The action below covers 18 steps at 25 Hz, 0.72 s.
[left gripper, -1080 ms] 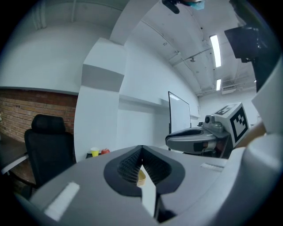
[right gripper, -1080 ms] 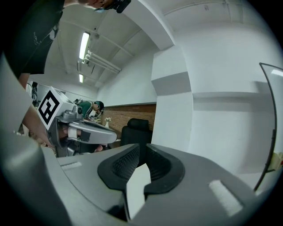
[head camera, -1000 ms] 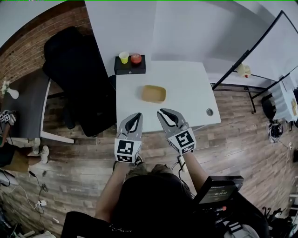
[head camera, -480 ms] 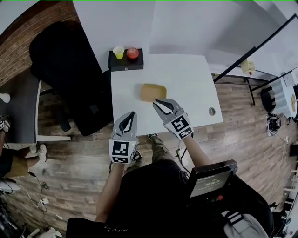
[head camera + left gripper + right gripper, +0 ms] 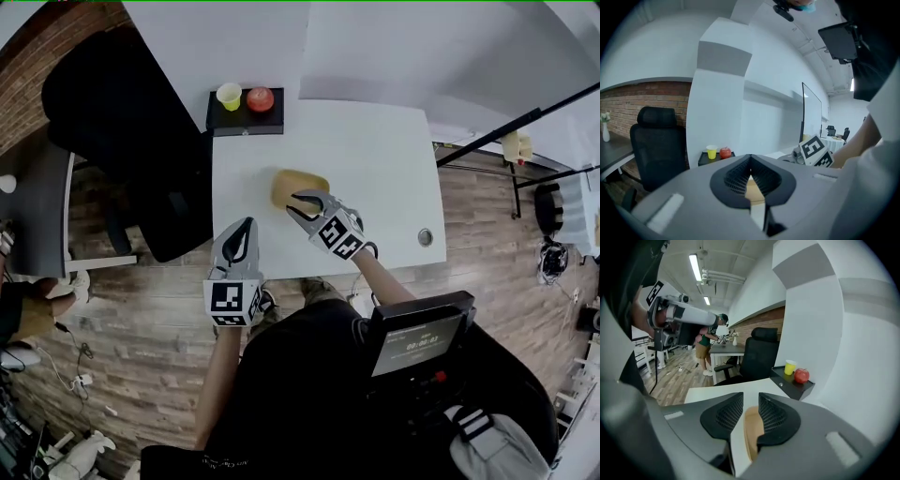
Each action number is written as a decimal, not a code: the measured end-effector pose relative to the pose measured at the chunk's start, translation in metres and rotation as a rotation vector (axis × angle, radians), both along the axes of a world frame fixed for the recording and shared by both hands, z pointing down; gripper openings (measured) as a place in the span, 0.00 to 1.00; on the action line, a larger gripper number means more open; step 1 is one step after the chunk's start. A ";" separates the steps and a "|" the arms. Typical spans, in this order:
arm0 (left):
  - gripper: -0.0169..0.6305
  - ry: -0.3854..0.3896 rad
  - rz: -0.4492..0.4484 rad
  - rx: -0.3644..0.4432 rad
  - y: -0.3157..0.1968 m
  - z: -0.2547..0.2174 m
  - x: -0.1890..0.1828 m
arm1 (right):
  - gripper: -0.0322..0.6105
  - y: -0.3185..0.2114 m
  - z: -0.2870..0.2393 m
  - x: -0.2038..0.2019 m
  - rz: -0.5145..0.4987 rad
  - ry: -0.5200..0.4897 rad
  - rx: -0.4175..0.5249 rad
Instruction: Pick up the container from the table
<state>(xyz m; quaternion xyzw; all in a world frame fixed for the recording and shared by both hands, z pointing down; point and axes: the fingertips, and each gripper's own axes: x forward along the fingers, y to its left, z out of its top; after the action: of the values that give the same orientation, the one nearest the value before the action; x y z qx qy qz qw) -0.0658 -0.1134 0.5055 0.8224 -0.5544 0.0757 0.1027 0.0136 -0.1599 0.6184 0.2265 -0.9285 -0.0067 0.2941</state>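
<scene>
1. Two grippers hover over the near part of the white rectangular worktop (image 5: 375, 159).
2. The tan shallow container with rounded corners (image 5: 292, 180) lies on the worktop, near its middle and a little to the left.
3. The right gripper (image 5: 295, 204) points at the container's near edge. Its fingers stand apart and have just been opening; the container shows in the gap, but the pads do not press on it.
4. The left gripper (image 5: 247, 223) is at the worktop's near edge, apart from the container, with its fingers closed together on nothing.
5. At the worktop's far left corner, a black box (image 5: 244, 123) carries a yellow cup (image 5: 229, 96) and a red apple (image 5: 260, 98).
</scene>
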 end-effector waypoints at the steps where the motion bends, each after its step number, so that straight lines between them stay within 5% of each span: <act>1: 0.02 0.000 -0.014 -0.008 -0.002 0.002 0.000 | 0.24 0.001 0.011 -0.002 -0.020 0.016 -0.020; 9: 0.02 0.001 -0.095 -0.061 -0.013 0.020 -0.003 | 0.26 0.002 0.081 0.000 -0.132 0.178 -0.100; 18: 0.02 0.001 -0.115 -0.081 -0.018 0.026 0.008 | 0.27 -0.002 0.108 -0.007 -0.190 0.244 -0.148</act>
<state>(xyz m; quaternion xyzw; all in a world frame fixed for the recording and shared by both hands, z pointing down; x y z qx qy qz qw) -0.0574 -0.1314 0.5316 0.7845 -0.5971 0.0916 0.1402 0.0070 -0.1620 0.7268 0.1129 -0.9011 0.0067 0.4186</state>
